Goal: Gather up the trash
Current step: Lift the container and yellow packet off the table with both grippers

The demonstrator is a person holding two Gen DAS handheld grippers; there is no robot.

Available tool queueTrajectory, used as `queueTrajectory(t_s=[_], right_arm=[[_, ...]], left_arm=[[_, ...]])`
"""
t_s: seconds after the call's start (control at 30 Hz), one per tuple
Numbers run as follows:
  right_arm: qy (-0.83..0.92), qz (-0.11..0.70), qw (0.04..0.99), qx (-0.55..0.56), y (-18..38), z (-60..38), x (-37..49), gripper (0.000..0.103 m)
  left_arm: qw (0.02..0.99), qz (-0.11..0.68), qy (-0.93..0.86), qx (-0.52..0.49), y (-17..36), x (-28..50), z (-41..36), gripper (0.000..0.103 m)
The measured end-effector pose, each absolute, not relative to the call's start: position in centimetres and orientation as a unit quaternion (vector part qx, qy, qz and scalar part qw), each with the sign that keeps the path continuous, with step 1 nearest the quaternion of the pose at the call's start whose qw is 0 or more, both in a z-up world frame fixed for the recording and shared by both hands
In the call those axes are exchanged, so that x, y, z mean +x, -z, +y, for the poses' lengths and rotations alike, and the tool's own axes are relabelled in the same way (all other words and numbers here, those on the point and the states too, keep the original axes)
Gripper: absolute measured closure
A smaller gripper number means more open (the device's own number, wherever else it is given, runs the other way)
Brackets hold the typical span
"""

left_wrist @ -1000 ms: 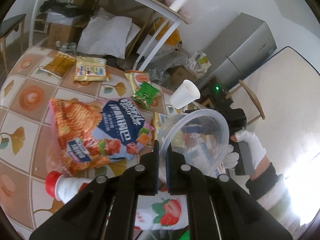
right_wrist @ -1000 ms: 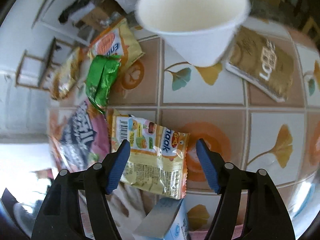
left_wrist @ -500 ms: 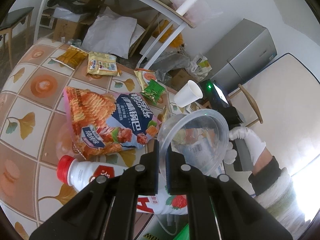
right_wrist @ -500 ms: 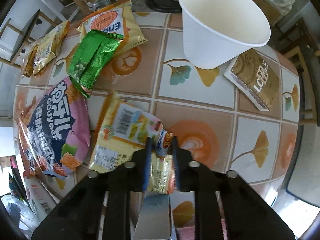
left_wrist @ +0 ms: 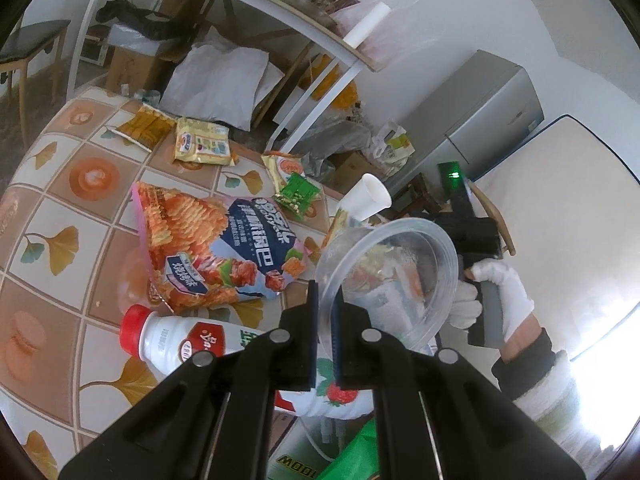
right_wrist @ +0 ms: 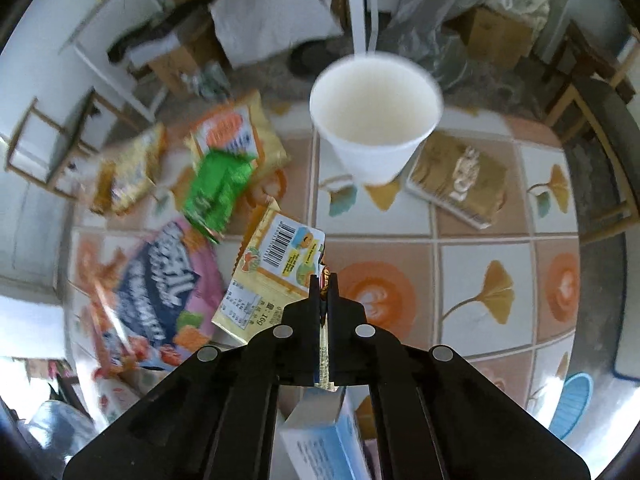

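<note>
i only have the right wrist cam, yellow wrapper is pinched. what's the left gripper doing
observer: The left gripper is shut on the rim of a clear plastic bowl, which it holds tilted above the table.
operator: any trash near it that i can't see
observer: A white bottle with a red cap lies on its side on the table, right beside the left gripper's fingers.
operator: where's my wrapper relative to the bowl
observer: In the left wrist view an edge of the yellow wrapper shows just past the bowl's far rim, under the paper cup.
</note>
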State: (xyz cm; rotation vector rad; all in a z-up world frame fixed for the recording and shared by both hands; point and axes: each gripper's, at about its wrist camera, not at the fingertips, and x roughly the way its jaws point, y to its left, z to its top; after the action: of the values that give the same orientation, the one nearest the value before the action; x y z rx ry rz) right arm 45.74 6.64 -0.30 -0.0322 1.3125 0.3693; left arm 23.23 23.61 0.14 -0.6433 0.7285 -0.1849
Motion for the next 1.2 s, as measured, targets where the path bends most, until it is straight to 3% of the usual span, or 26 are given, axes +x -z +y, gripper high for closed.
queueTrajectory(t_s=[0.37, 0.63, 1.2], right_arm=[[-0.208, 0.519, 0.827, 0.056, -8.8, -0.3, 41.0, 0.102], [-0.217, 0.489, 0.841, 0.076, -11.8, -5.9, 34.8, 0.102], [-0.160, 0.494, 0.838, 0.170, -10.4, -17.1, 25.9, 0.102]], left_arm=[[0.895, 0.317, 0.120, -0.289, -3.4, 21.1, 20.9, 0.098], [0.899, 0.303, 0.156, -0.276, -4.7, 18.5, 17.4, 0.098], [0.886, 0.304, 0.228, -0.265, -4.6, 14.4, 10.1, 0.098]])
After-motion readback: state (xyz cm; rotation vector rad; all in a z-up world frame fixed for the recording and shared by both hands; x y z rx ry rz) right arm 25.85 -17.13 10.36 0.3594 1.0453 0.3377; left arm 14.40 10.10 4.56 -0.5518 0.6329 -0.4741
